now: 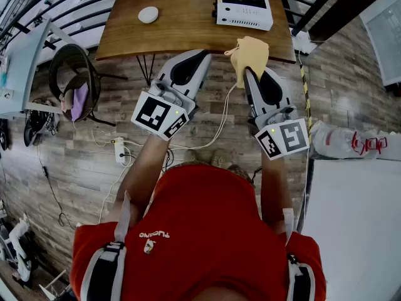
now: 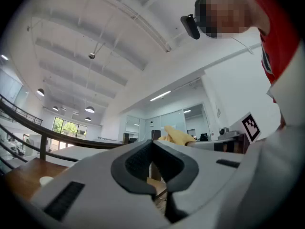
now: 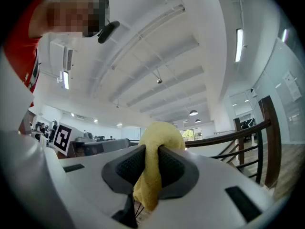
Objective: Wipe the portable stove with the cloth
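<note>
While right claw (image 1: 246, 71) clamps cloth (image 1: 251, 51), left claw (image 1: 206, 55) pinched together, wooden table (image 1: 182, 19), plank floor (image 1: 62, 168).

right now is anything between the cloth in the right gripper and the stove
Nothing visible does. The cloth, clamped in the right gripper, shows at the table's near edge in the head view, and only bare wood lies between it and the stove.

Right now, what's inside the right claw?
The cloth, pinched between the jaws of the right claw. It bunches above them and a tail hangs below. The pads cover the pinched part.
</note>
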The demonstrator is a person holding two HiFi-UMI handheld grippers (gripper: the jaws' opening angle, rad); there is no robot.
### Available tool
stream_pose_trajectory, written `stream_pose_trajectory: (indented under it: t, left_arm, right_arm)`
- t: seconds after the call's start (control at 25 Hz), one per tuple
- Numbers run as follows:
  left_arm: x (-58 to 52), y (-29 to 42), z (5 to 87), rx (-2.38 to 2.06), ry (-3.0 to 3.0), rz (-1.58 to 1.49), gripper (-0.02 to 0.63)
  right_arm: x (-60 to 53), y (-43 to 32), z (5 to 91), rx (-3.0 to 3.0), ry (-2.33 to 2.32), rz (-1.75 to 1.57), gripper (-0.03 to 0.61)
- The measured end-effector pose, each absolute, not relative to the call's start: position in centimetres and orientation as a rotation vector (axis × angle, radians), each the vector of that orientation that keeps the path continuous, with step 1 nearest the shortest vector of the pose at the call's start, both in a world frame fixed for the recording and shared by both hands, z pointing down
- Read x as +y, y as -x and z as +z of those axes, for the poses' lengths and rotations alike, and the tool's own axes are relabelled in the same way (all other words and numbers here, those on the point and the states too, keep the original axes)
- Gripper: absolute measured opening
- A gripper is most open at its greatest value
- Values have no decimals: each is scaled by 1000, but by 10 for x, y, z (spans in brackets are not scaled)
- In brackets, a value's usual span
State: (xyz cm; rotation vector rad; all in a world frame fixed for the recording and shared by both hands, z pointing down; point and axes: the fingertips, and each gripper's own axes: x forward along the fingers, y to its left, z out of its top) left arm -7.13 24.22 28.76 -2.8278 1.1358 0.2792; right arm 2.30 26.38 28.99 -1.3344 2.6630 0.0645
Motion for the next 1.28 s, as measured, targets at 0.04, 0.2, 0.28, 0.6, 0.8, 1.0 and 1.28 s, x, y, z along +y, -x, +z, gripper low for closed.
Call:
stream_pose_trajectory:
  t: [0.04,0.2,0.28,0.6,0.8,1.0,1.28]
  left_arm:
    - [243,69,288,1137,2826,278,9]
    - [245,59,289,1148,2819,268,9]
    - [245,55,289,1163,2810,261,9]
    - [234,38,293,1230,2775,241,9]
    - [223,21,299,1274,2759,211,9]
    - [208,15,307,1292,2762,183,9]
    - [150,18,319,1256,2785,188,9]
  right_arm:
    - [264,-25,290,2661,1331,63,86]
    - [267,-35,292,2659,1317,52,86]
    - [267,-40,295,2668,1308,51,86]
    - [257,-59,298,2698,1243,59,86]
    - [244,-76,298,2704,1198,54,86]
    - [226,-85,305,2712,1196,31,86]
    - [177,-76,310,2729,1229,55,86]
